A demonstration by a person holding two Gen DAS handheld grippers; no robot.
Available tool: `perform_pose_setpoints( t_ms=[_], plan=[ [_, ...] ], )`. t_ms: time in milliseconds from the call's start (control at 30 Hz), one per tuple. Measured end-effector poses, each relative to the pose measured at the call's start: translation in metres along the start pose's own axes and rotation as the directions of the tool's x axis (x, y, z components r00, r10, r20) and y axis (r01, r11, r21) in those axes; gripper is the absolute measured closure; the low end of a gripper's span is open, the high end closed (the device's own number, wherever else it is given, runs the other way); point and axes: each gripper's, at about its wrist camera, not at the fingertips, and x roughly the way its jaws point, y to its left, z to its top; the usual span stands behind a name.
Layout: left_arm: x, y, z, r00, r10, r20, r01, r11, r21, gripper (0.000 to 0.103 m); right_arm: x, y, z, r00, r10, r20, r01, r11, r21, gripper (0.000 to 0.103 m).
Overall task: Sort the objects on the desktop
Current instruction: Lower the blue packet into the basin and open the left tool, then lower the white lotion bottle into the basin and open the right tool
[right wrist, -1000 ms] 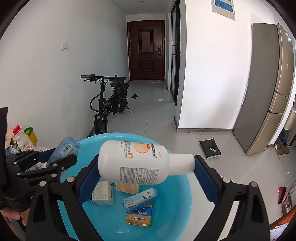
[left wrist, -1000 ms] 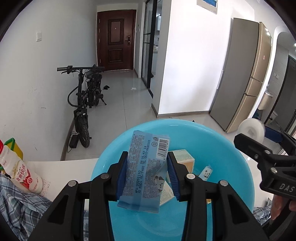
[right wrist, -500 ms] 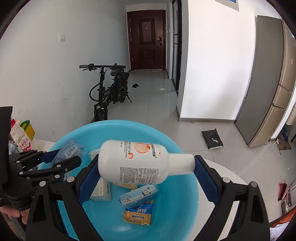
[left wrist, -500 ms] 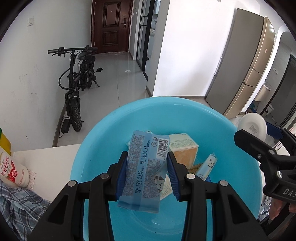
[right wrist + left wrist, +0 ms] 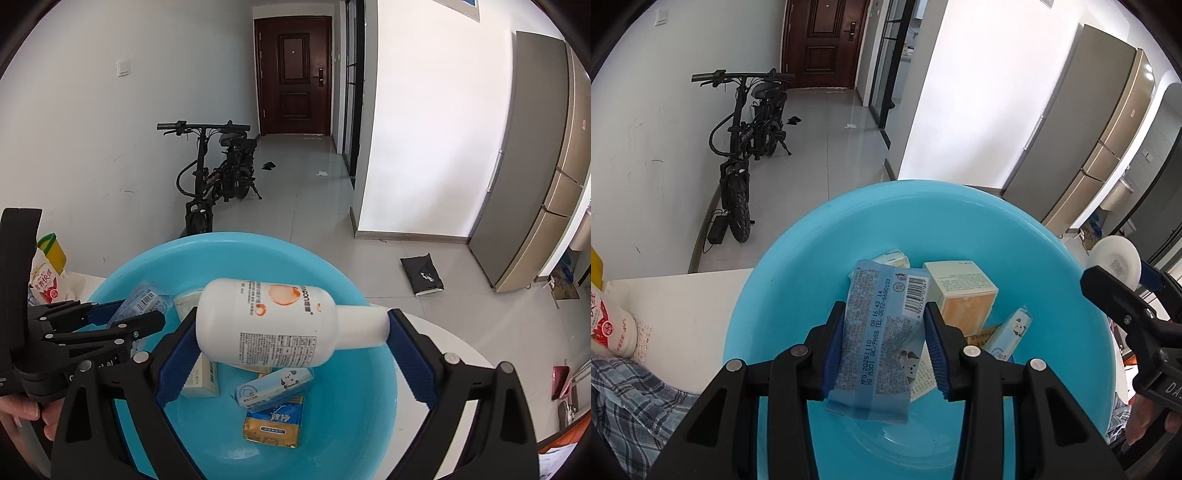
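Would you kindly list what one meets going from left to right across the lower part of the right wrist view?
Left gripper holding a blue packet → white bottle clamped end to end in the right gripper → black bag on the floor → fridge.

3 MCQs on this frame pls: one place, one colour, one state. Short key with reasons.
1. Where do both grippers hover?
A. Over the floor
B. Over the basin
C. Over the plaid cloth

2. What colour is the basin?
A. Light blue
B. Red
C. White

3. How is the white bottle held?
A. Upright by its cap
B. Lying loose in the basin
C. Sideways, end to end between the jaws

Key:
1 B, the left gripper and right gripper both sit above the basin.
2 A, its wall is light blue.
3 C, the white bottle spans the right jaws base to cap; the left jaws clamp a blue packet.
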Motion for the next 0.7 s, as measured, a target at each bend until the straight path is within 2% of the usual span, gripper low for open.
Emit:
perform_pose_setpoints(
  t_ms=[200,233,267,333,433,600,700],
  plan=[
    [0.002,0.000,-0.001,1.000,-0.005,-0.012,0.005,1.000,0.007,0.061,0.000,-0.004,-0.001,1.000,0.000,0.001,0.000,1.000,0.004,0.009],
    [0.002,-0.001,-0.001,1.000,-0.005,-0.016,0.005,1.000,0.010,0.056,0.000,-0.004,-0.001,1.000,0.001,0.000,-0.001,1.000,0.003,0.009],
    [0.003,-0.002,-0.001,1.000,-0.011,-0.023,0.011,1.000,0.017,0.043,-0.001,-0.004,-0.001,1.000,0.001,-0.001,-0.001,1.000,0.002,0.009],
    [0.000,-0.004,-0.001,1.000,-0.024,-0.013,0.024,0.999,0.029,0.029,-0.001,-0.003,0.001,1.000,0.000,-0.003,0.000,1.000,0.001,0.009],
    [-0.007,-0.005,-0.002,0.999,-0.004,0.033,0.003,0.999,0.032,0.025,-0.001,-0.003,0.001,1.000,0.000,0.000,0.000,1.000,0.001,0.009],
    [-0.006,-0.010,-0.002,1.000,0.008,0.019,-0.009,0.998,0.056,0.024,0.000,-0.002,0.001,1.000,-0.002,-0.004,0.002,1.000,-0.001,0.009],
    [-0.006,-0.013,-0.002,0.998,0.056,0.019,-0.057,0.995,0.082,0.024,0.002,-0.001,0.000,1.000,-0.003,-0.012,0.003,1.000,-0.006,0.009]
  ],
)
